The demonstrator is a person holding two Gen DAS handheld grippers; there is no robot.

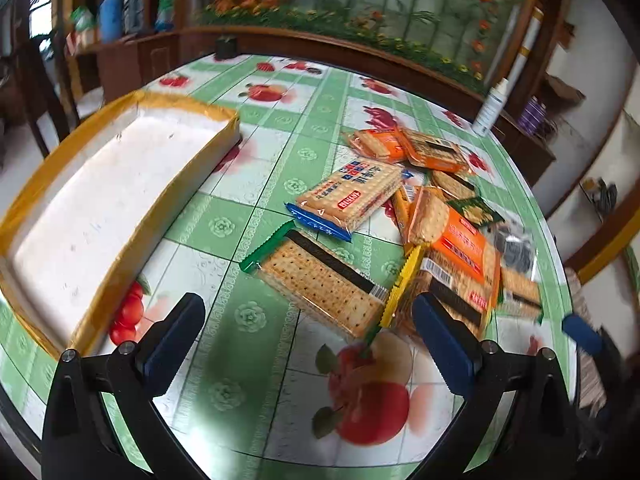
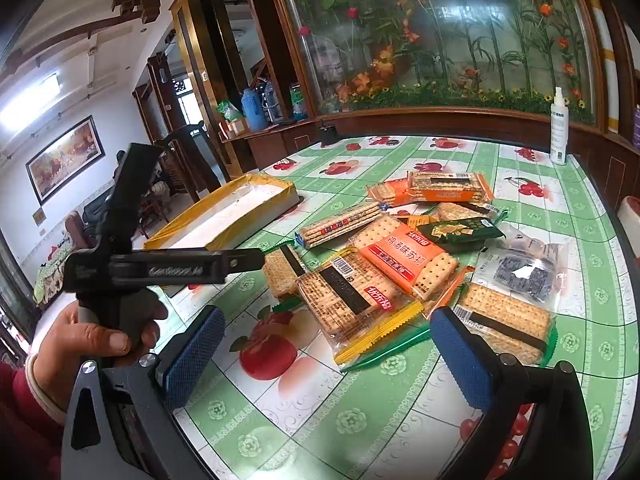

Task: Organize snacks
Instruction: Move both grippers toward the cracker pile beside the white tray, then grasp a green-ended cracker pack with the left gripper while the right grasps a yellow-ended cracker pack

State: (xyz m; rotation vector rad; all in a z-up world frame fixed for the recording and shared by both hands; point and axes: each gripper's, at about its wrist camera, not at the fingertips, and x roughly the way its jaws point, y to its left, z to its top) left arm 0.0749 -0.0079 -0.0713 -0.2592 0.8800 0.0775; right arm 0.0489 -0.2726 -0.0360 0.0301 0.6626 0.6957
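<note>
Many cracker packs (image 2: pixel 384 268) on fruit-print tablecloth (image 1: pixel 256 360), yellow-rimmed tray (image 1: pixel 100 208) beside, floral mural (image 2: pixel 440 32) behind

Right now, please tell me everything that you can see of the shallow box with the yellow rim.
The shallow box is a long, low rectangular tray, open at the top. Its rim and outer walls look wrapped in glossy yellow tape, and its floor is white, with a few small dark marks. It holds no snacks. It lies flat on the green fruit-print tablecloth, left of the cracker packets and apart from them. Neither claw touches it.
</note>
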